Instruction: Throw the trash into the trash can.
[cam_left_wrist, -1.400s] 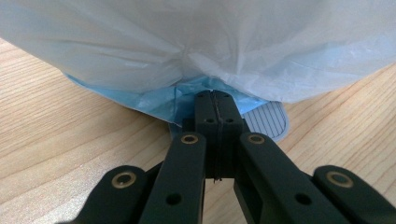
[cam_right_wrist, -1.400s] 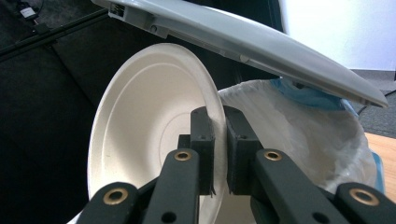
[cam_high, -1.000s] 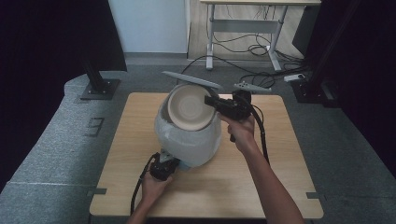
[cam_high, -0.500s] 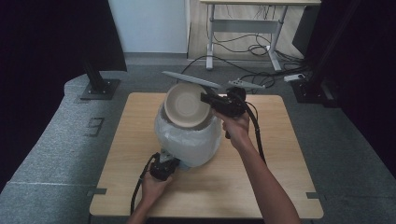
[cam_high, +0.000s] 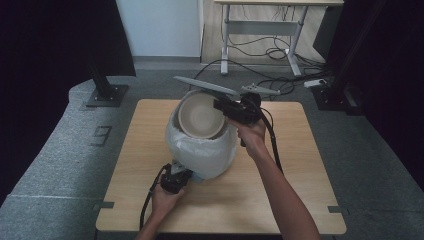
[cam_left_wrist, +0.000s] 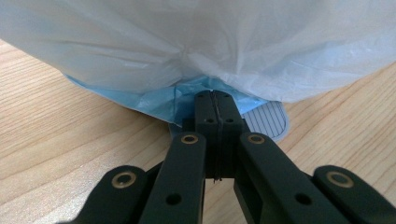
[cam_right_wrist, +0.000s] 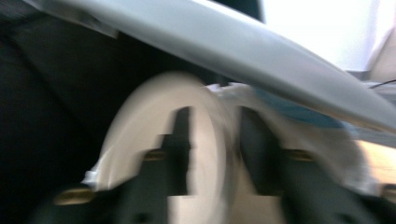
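A beige bowl (cam_high: 200, 115) hangs tilted on its side over the mouth of a white plastic bag (cam_high: 202, 152) that bulges up from the table. My right gripper (cam_high: 223, 107) is shut on the bowl's right rim. In the right gripper view the blurred bowl (cam_right_wrist: 154, 135) has its rim between the jaws. My left gripper (cam_high: 181, 176) sits at the bag's near foot. Its jaws (cam_left_wrist: 215, 99) are shut on a fold of blue film (cam_left_wrist: 159, 100) under the white bag (cam_left_wrist: 196, 42).
A long grey flat panel (cam_high: 205, 86) slants up behind the bowl and crosses the top of the right gripper view (cam_right_wrist: 261, 51). The wooden table (cam_high: 300, 190) is bare to the right and front. A striped pale piece (cam_left_wrist: 267, 122) lies under the bag.
My right gripper and the bowl have edged slightly left over the bag's mouth. The left gripper has stayed put on the bag's base.
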